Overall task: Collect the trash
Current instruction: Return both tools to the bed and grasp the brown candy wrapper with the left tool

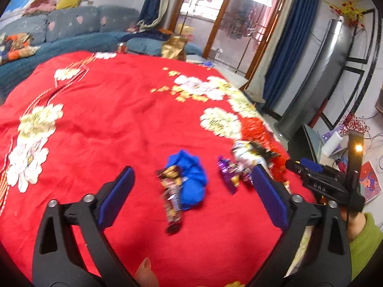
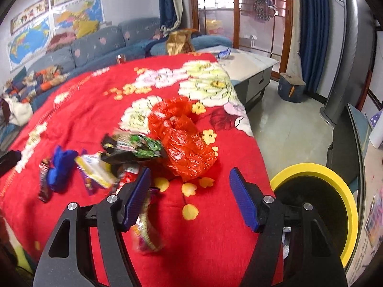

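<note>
Trash lies on a red flowered cloth [image 1: 119,119]. In the left wrist view a brown snack wrapper [image 1: 171,198] lies against a crumpled blue wrapper [image 1: 191,179], with a purple wrapper [image 1: 229,174] to the right. My left gripper [image 1: 191,196] is open around them, just above the cloth. In the right wrist view my right gripper [image 2: 191,198] is open and empty above the cloth. A red plastic bag [image 2: 184,138] lies ahead, a green-black wrapper [image 2: 138,148] and a yellow-white wrapper [image 2: 98,169] to the left, a pinkish wrapper [image 2: 146,229] under the left finger.
A yellow-rimmed black bin [image 2: 318,205] stands on the floor off the cloth's right edge. A grey low table [image 2: 251,71] and a blue sofa [image 2: 95,45] lie beyond. The right gripper's body [image 1: 323,181] shows at the right of the left wrist view.
</note>
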`<move>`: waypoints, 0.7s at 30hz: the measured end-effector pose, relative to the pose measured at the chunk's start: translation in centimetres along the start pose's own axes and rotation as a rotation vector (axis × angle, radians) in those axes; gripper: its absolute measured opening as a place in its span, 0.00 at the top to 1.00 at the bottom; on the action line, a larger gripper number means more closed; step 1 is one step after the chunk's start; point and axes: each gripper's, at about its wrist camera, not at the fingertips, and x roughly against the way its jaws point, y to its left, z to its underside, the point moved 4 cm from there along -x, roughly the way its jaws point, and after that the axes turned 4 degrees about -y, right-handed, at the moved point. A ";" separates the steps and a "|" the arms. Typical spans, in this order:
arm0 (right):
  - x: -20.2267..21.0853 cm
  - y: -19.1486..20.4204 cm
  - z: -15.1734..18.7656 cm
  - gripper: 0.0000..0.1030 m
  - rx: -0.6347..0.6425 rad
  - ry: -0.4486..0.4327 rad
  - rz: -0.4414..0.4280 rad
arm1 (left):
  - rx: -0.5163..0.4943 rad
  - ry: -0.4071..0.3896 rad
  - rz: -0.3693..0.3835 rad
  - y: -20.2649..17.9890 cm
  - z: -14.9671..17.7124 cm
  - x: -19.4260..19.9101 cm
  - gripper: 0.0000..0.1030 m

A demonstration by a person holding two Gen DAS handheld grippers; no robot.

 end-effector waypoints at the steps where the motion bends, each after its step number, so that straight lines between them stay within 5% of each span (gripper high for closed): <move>1: -0.6 -0.1 0.0 0.37 0.005 0.008 0.002 | 0.015 0.017 -0.006 0.8 0.3 -0.2 0.22; 7: -4.0 -0.3 0.3 0.57 0.031 0.065 0.015 | 0.080 0.120 0.014 2.9 2.1 -2.1 0.51; 10: -4.8 -0.3 0.4 0.78 0.026 0.079 -0.012 | 0.071 0.148 0.026 2.8 2.8 -2.5 0.59; 12: -5.0 -0.4 0.5 0.94 0.011 0.085 -0.025 | 0.074 0.168 0.032 2.8 3.3 -2.8 0.74; 15: -4.6 -0.7 0.5 0.99 -0.023 0.070 -0.030 | 0.074 0.179 0.030 2.8 3.6 -2.9 0.86; 21: -3.2 -1.3 0.3 0.99 -0.074 0.018 -0.032 | 0.078 0.129 0.040 2.8 2.6 -1.8 0.88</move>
